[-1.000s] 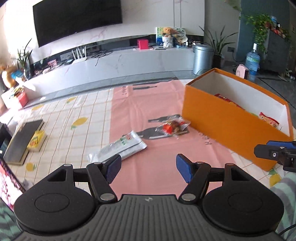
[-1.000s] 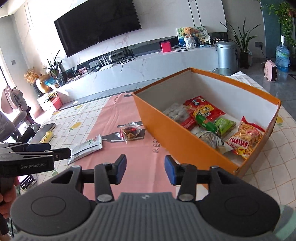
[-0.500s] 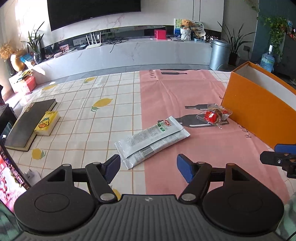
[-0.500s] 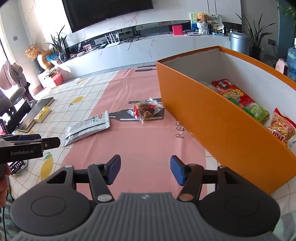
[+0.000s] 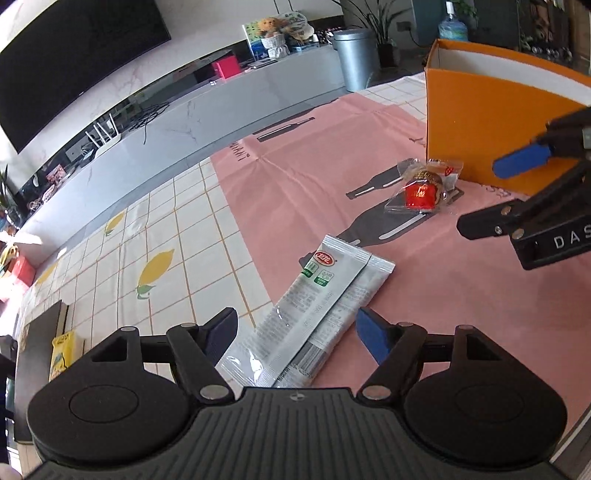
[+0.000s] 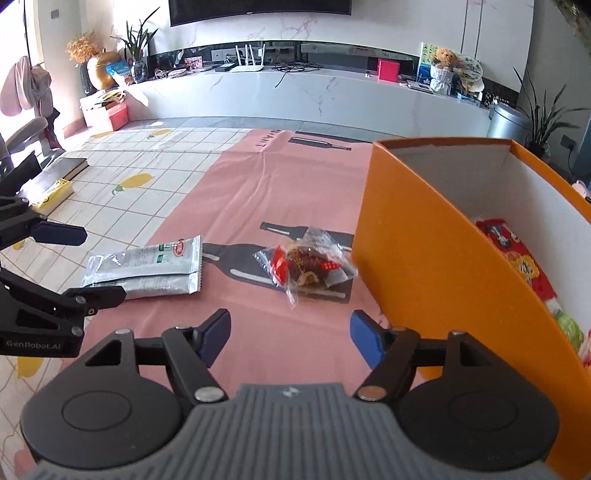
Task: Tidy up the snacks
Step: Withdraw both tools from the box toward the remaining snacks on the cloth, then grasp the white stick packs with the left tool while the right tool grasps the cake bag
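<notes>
The setting was a home living room — a wall-mounted television hung above a long white media console, with potted plants, a teddy bear and a tablecloth-covered table.

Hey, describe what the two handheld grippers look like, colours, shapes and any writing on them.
Both are matte black plastic. The left gripper and right gripper each have two angular linkage arms with silver pivot pins, blue pads on the fingertips, two round black discs, and a ribbed grey body between them. White lettering reads GenRobot.AI on the left gripper's side, and DAS, cut off, on the right's. No cables or sleeves are clearly visible.
</notes>
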The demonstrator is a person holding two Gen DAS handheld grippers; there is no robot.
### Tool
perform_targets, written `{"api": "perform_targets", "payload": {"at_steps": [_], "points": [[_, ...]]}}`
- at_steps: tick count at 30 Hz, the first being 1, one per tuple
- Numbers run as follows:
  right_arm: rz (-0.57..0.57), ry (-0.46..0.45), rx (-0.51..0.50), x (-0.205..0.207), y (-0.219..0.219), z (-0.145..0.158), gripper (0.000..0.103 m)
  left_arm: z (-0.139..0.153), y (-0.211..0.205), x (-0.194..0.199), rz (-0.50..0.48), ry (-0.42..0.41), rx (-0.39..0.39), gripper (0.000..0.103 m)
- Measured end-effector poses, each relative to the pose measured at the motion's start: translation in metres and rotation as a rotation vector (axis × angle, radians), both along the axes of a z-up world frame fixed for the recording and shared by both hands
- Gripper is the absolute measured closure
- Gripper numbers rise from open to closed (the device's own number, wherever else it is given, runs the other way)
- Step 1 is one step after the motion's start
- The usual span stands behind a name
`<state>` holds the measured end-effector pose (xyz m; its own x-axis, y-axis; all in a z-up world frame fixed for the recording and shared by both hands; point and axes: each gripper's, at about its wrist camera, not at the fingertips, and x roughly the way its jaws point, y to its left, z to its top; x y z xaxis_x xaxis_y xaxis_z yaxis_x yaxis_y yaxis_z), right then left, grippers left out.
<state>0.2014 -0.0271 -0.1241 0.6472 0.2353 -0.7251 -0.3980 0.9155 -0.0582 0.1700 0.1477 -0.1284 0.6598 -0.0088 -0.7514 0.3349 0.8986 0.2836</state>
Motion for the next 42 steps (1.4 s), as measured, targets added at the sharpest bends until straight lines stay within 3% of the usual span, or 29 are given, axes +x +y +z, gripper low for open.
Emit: {"api": "perform_targets", "payload": {"at_steps": [6,15,19,23,27,32,42], "points": [[0.052,-0.047,-0.061,0.030,0.020,-0.006,0.028,-0.010,0.000,0.019,-0.056,0.047,0.000,0.016],[0.060,-0.044,-0.089,0.053,0.036,-0.021,0.035,-0.020,0.002,0.031,-0.016,0.069,-0.064,0.016],[0.035,-0.018,-0.093,0.055,0.033,-0.028,0.059,-0.019,0.008,0.031,0.051,0.090,-0.135,0.022],[0.027,-0.014,-0.071,0.044,0.027,-0.027,0.064,-0.018,0.006,0.024,0.146,0.089,-0.172,0.029],[0.044,0.002,-0.054,0.021,0.024,-0.025,0.064,-0.014,0.006,0.015,0.252,0.102,-0.198,0.032],[0.026,0.041,-0.026,-0.009,0.013,-0.023,0.064,-0.008,0.014,-0.001,0.401,0.128,-0.307,0.033],[-0.034,0.060,0.019,-0.050,-0.016,-0.022,0.059,-0.003,0.013,-0.036,0.485,0.219,-0.491,0.031]]}}
